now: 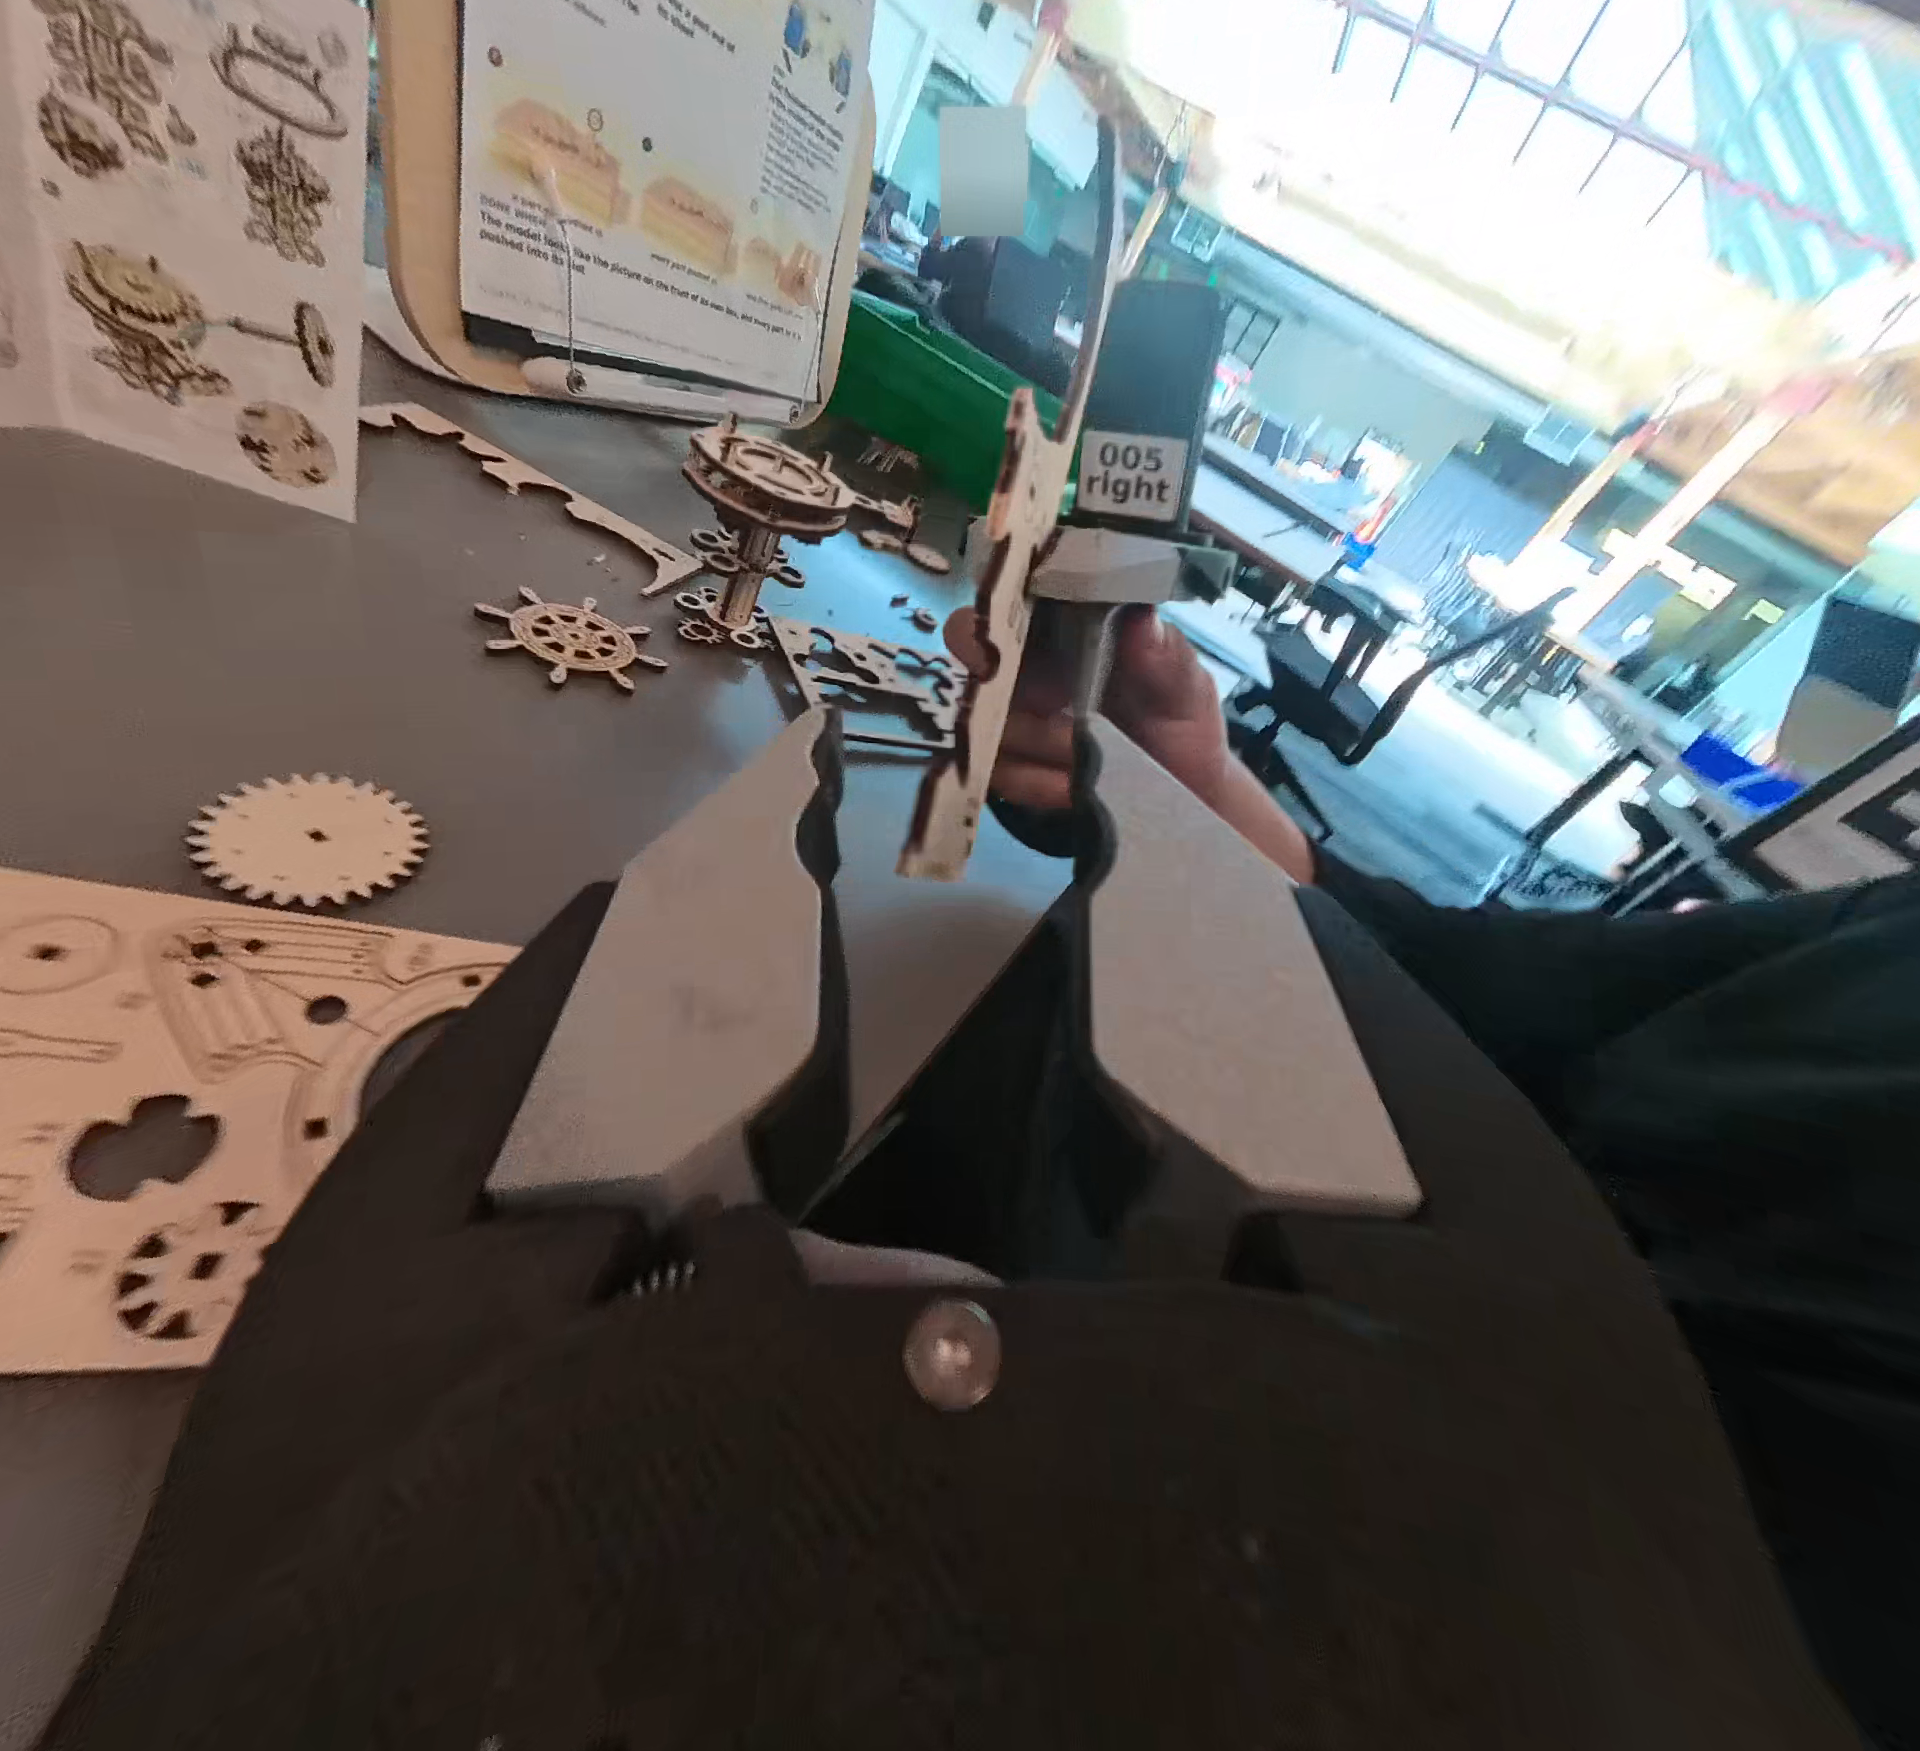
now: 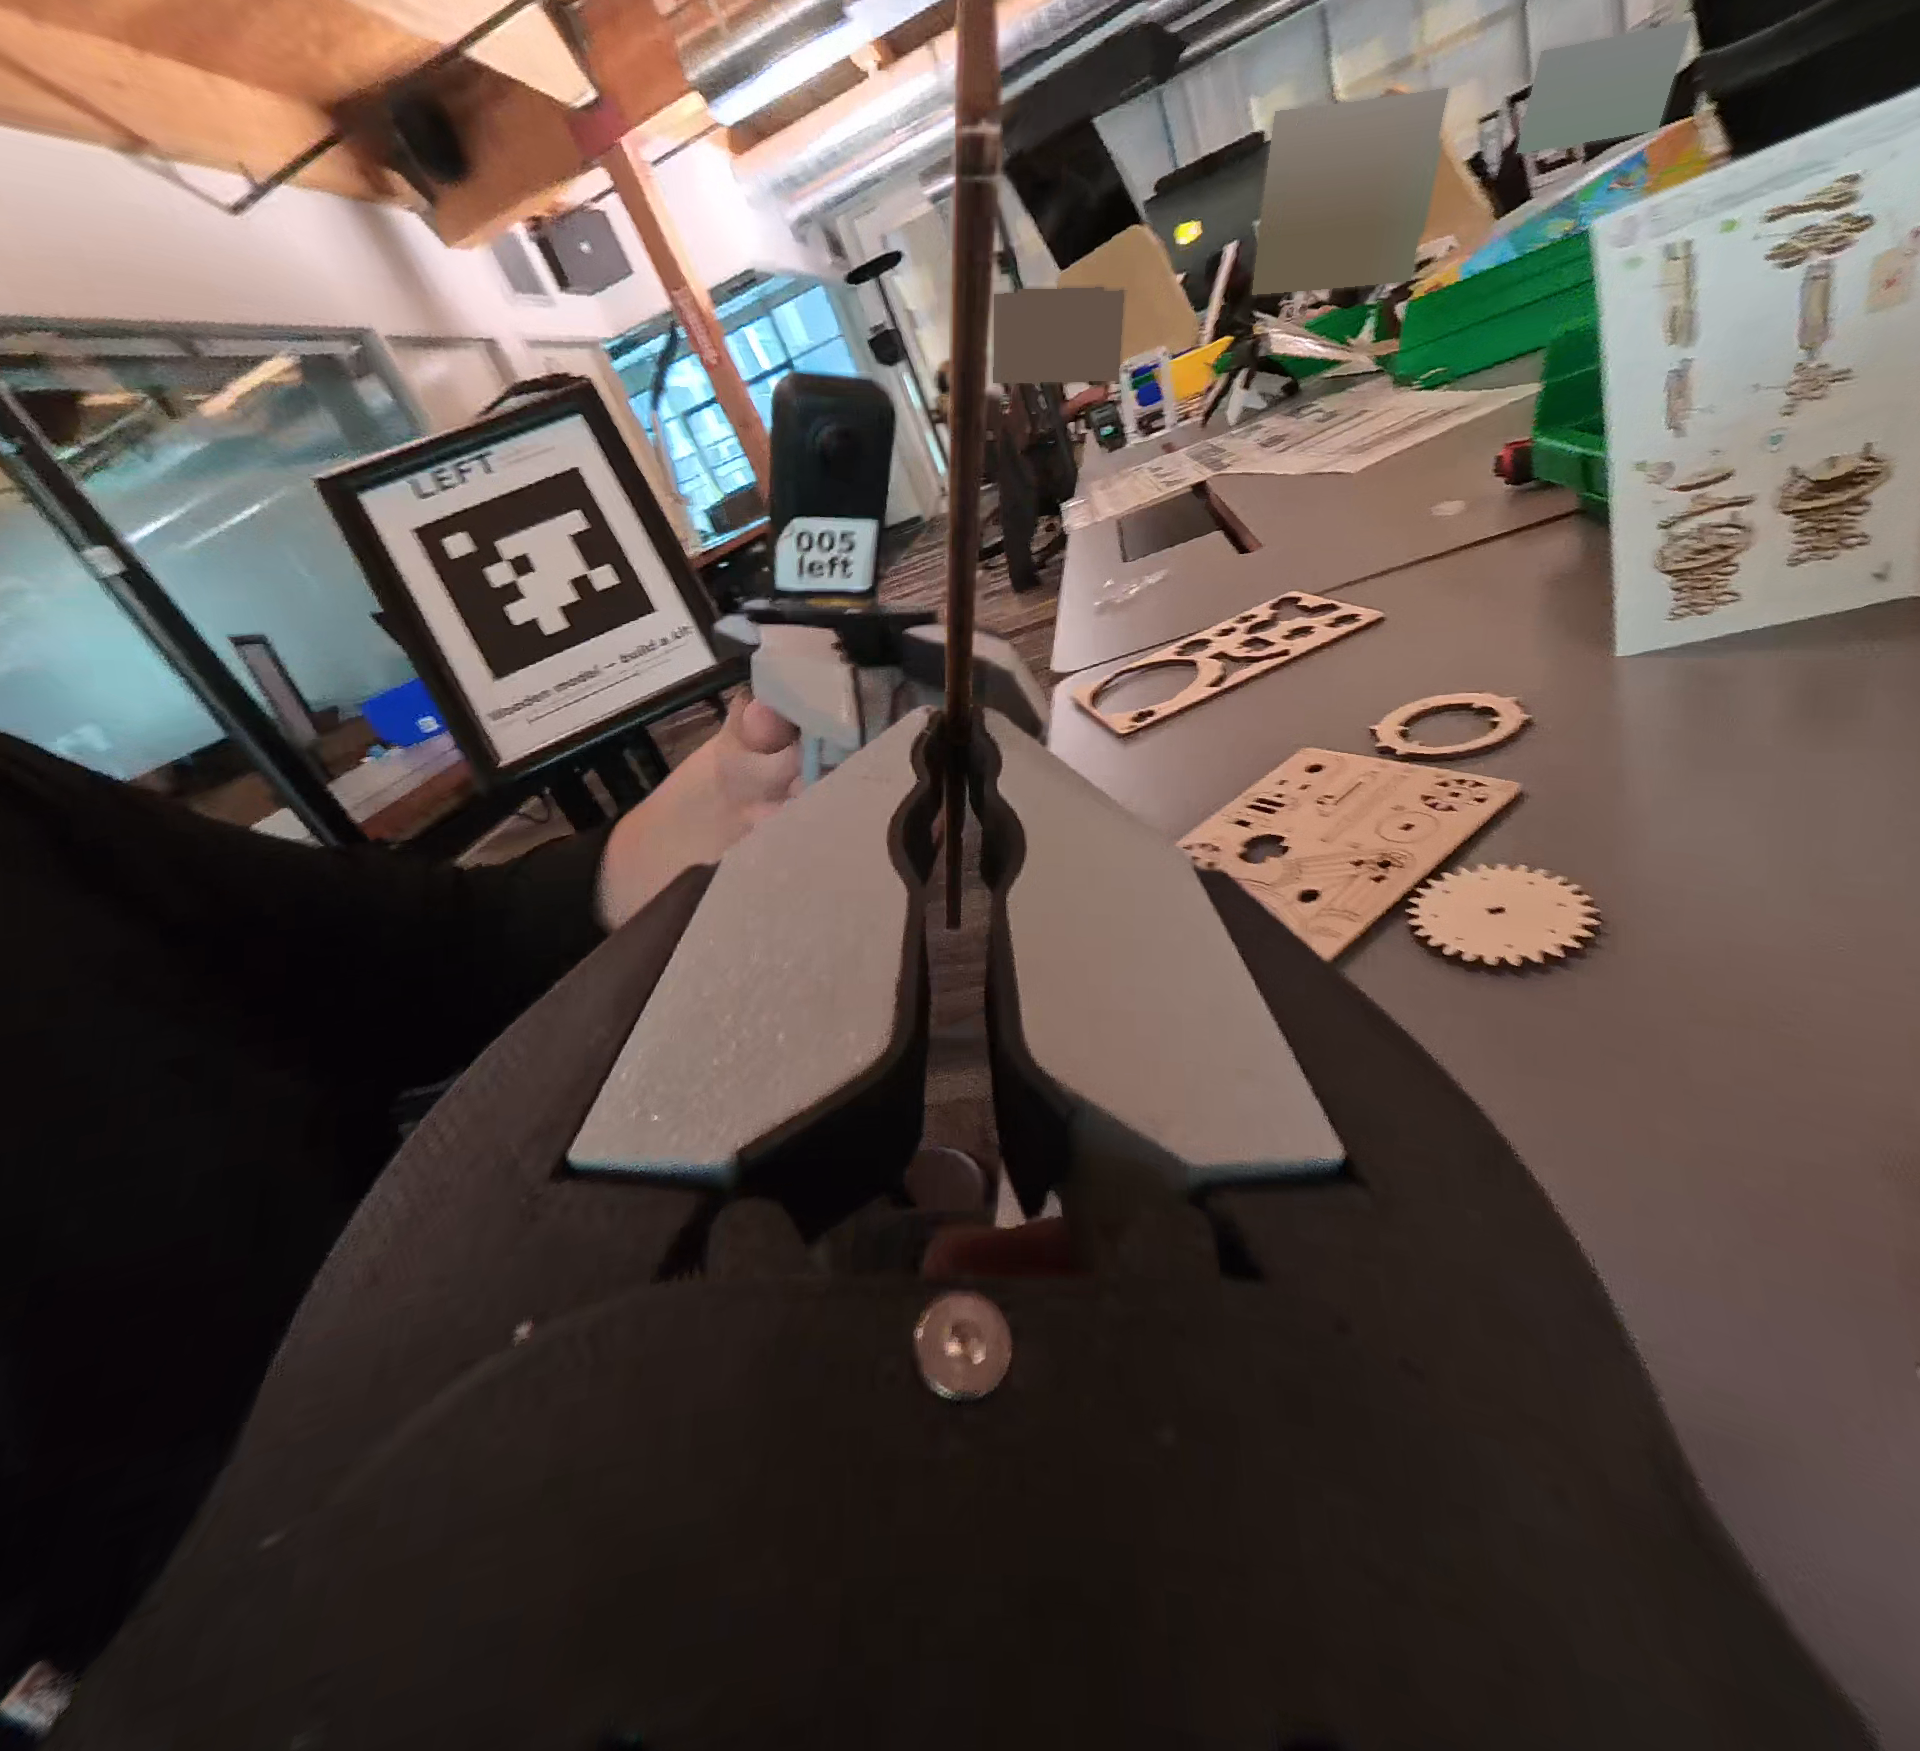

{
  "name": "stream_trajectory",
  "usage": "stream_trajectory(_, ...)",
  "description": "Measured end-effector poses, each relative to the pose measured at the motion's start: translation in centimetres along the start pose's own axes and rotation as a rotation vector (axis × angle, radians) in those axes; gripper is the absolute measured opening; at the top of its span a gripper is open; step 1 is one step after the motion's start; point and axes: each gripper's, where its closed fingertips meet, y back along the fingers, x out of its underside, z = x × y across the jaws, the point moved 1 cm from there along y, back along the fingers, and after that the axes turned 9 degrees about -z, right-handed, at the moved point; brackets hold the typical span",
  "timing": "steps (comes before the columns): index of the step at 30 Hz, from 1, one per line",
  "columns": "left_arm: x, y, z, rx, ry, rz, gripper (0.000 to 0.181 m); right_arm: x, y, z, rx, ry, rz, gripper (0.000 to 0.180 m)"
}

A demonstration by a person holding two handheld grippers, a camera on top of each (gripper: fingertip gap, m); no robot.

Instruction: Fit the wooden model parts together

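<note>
My right gripper [image 2: 958, 745] is shut on a flat wooden model part [image 2: 971, 351]. It holds the part upright above the table, and I see it edge-on in the right wrist view. In the left wrist view the same part [image 1: 1003, 600] shows its notched side, clamped by the right gripper [image 1: 1039, 571], which a hand holds. My left gripper [image 1: 961, 756] is open. Its fingers [image 1: 727, 953] stand apart, and the part's lower end hangs between the tips without touching either. The left gripper also shows beyond the part in the right wrist view [image 2: 894, 667].
On the grey table [image 1: 208, 662] lie a gear [image 1: 309, 837], a ship's wheel [image 1: 571, 639], a partly built model [image 1: 764, 496] and punched wooden sheets [image 1: 156, 1078]. Instruction pages [image 1: 177, 143] and a stand [image 1: 644, 91] rise behind them. Green bins [image 2: 1496, 299] stand farther back. My hands' fingertips stand some 4 cm from each other. My left tips are roughly 15 cm from the gear [image 1: 309, 837]. Look for it in the right wrist view [image 2: 1499, 907] too.
</note>
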Motion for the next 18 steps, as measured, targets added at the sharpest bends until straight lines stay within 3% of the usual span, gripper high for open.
stream_trajectory(4, 0.5, -1.2, -0.9, 0.008, -0.096, 0.136, 0.039, 0.6, -0.6, 1.1, -0.065, -0.014, 0.058, 0.000)
stream_trajectory(8, 1.7, -2.9, -2.5, 0.106, -0.103, 0.169, 0.002, 1.4, -0.7, 1.7, -0.089, -0.029, 0.107, 0.001)
stream_trajectory(14, 1.5, -3.8, -1.7, 0.038, -0.066, 0.097, 0.001, 0.0, 0.3, 0.6, -0.025, -0.008, 0.064, 0.010)
stream_trajectory(18, 2.1, -4.1, -1.3, 0.013, -0.038, 0.113, 0.001, 0.3, 0.5, -0.3, 0.008, -0.003, 0.068, 0.003)
